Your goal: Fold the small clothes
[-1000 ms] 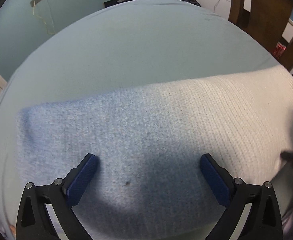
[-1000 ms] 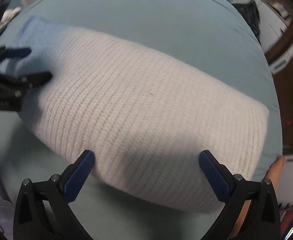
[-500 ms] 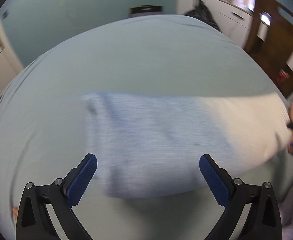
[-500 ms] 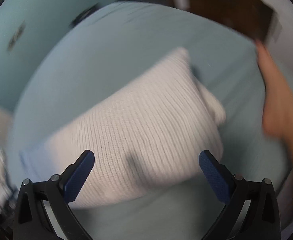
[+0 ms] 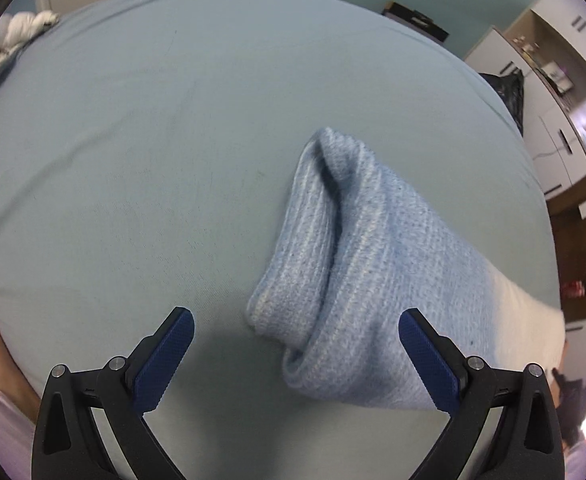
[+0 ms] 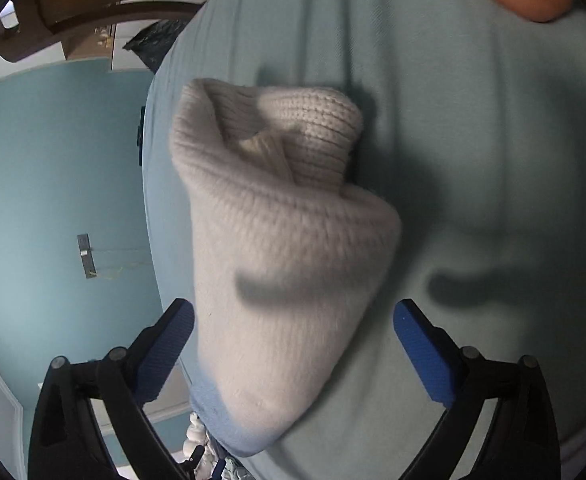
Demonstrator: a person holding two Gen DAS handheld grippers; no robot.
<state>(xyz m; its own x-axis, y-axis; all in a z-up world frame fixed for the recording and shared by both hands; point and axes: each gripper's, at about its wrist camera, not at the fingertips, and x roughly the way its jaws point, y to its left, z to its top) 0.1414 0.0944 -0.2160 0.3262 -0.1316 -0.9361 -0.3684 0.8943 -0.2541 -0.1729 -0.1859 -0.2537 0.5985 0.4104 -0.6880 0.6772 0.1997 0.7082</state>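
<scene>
Knit (image 5: pixel 357 264) rolled lengthwise on bed (image 5: pixel 133 160), long axis running ahead and rightward of left tongs (image 5: pixel 295 354). Both tongs spread, gripping nothing. Right tongs (image 6: pixel 293 346) straddling white end, nearer.

Ribbed knit sock (image 5: pixel 357 264) — matt, smooth cloth sheet (image 5: pixel 133 160)

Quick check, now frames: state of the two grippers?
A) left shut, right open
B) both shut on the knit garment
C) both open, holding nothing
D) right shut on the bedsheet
C: the left gripper and right gripper both show blue pads spread wide, with the blue-and-white knit garment lying loosely bunched on the light blue sheet, unclamped.
</scene>
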